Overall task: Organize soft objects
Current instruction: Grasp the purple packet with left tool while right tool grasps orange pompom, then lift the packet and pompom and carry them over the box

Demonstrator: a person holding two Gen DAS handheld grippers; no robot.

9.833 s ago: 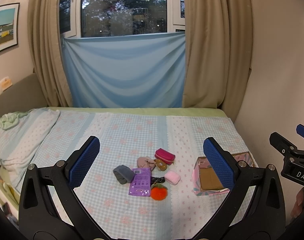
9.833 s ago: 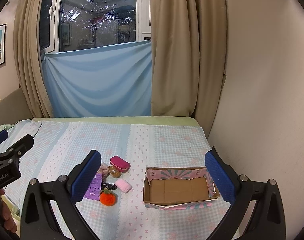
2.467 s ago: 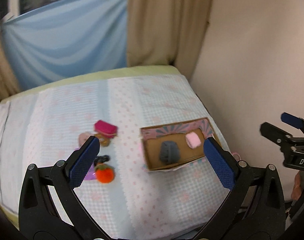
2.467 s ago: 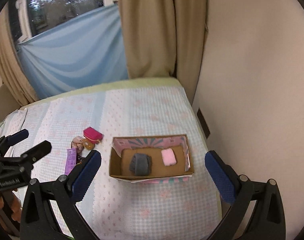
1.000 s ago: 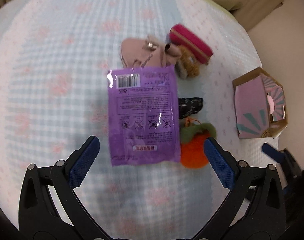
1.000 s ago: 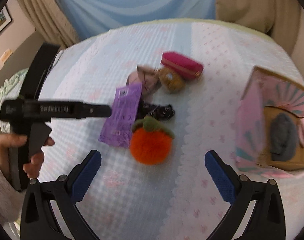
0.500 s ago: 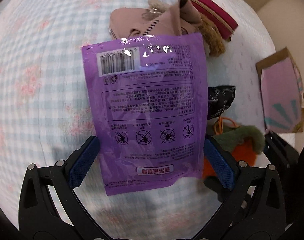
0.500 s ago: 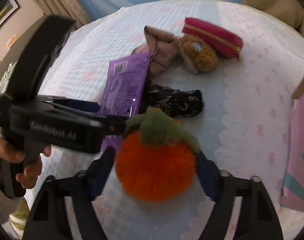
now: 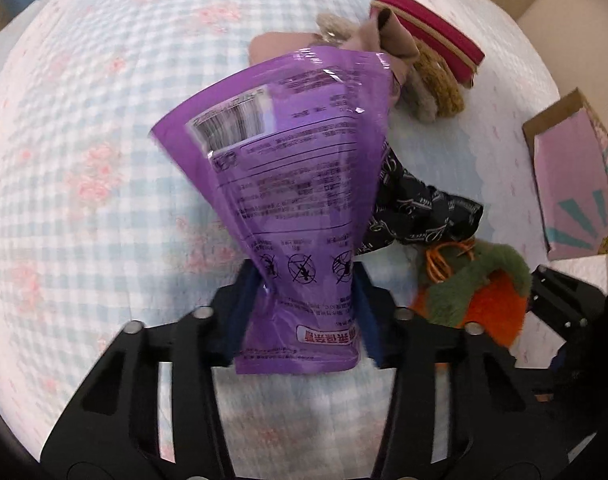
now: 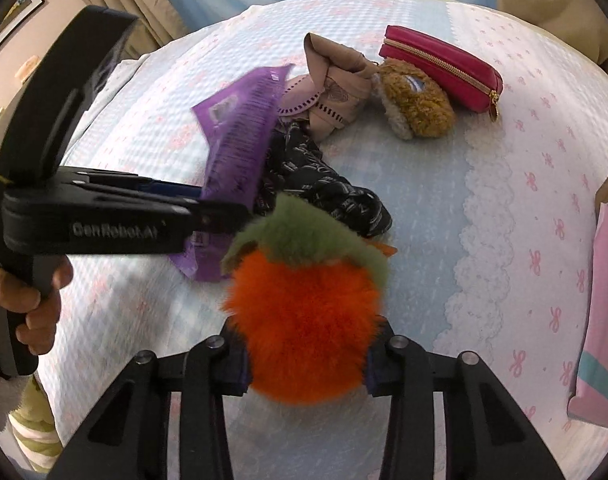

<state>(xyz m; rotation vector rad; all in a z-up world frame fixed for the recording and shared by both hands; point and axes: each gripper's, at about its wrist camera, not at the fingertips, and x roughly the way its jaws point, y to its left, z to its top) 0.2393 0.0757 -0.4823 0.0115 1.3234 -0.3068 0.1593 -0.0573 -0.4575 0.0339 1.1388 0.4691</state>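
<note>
On the checked bed cover [image 9: 84, 168], the left gripper [image 9: 304, 304] pinches the crinkly purple foil packet [image 9: 296, 184] near its bottom seam, likely light and slippery, while the right gripper [image 10: 304, 364] squeezes the fluffy orange plush fruit [image 10: 304, 320] around its soft, springy middle.

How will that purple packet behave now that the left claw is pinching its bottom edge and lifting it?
The purple packet will probably flop: it already buckles and fans out above the left claw. It looks thin and flat, so likely light. Its glossy film could slip between the pads if swung quickly.
</note>
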